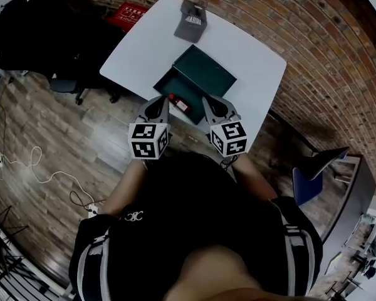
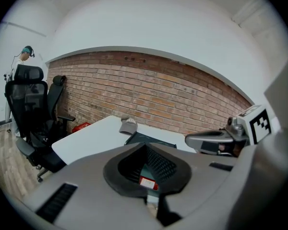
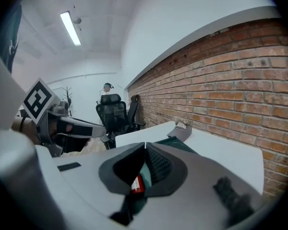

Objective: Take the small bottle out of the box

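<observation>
Your left gripper (image 1: 165, 100) has its jaws closed tip to tip with nothing in them, and your right gripper (image 1: 206, 100) is the same, jaws together and empty. Both hang side by side at the near edge of the table (image 1: 144, 42), tilted down toward the box (image 1: 168, 81), with the left one over the box's near-left corner and the right one just off its near-right corner. The box stands open, its lid (image 1: 205, 68) laid back on the far side. The bottle (image 1: 178, 103) lies inside the tray, at the end nearest you, between the two gripper tips as the head view shows it, and neither gripper touches it. In your left gripper view the bottle (image 2: 148, 182) shows through the gap behind the closed jaws, and in your right gripper view it (image 3: 137, 183) shows the same way. A cap (image 1: 191, 21) rests on the far side of the table, apart from the box, close to the brick wall (image 1: 288, 24).
</observation>
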Available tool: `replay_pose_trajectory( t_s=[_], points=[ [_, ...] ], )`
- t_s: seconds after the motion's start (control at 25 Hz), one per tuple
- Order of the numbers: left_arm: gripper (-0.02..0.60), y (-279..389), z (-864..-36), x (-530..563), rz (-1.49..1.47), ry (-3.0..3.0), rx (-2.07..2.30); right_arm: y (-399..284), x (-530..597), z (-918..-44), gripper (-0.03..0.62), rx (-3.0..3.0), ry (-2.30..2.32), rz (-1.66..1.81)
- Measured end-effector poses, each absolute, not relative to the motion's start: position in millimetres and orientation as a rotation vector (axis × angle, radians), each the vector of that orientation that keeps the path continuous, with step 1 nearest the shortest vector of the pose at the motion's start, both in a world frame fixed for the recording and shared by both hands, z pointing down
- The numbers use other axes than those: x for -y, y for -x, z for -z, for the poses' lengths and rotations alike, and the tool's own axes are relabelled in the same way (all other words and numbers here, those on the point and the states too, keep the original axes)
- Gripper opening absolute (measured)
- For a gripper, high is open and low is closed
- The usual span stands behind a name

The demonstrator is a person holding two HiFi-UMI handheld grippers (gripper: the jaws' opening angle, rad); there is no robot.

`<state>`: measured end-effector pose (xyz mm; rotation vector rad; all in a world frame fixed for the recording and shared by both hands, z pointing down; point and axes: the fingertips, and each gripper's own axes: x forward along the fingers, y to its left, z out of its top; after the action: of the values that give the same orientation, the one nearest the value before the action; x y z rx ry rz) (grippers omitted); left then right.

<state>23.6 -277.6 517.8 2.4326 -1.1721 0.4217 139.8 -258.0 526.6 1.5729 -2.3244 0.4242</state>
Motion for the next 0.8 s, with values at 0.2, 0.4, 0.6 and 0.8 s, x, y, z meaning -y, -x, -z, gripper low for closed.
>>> replay_pose_trajectory(
  t_s=[0.2,0.4,0.6,0.8],
  points=[
    [0.013,-4.5,-516.4,289.2,-0.437,-2.417,1.194,-105.6,275.2,-547.8,0.031,2.344,-1.402,-0.439],
    [0.014,21.6,-511.2,296.7,-0.448,-2.404,1.249,-64.8,280.6,-588.7,0.034,2.313,-1.144,-0.413],
    [0.014,40.4,-515.8,289.1,-0.457,-2.373,1.292,-56.4,287.3,-608.8,0.037,2.277,-1.133,-0.436],
    [0.014,61.8,-522.3,282.1,-0.476,-2.334,1.331,-55.9,293.9,-639.1,0.111,2.208,-1.036,-0.52]
  ],
)
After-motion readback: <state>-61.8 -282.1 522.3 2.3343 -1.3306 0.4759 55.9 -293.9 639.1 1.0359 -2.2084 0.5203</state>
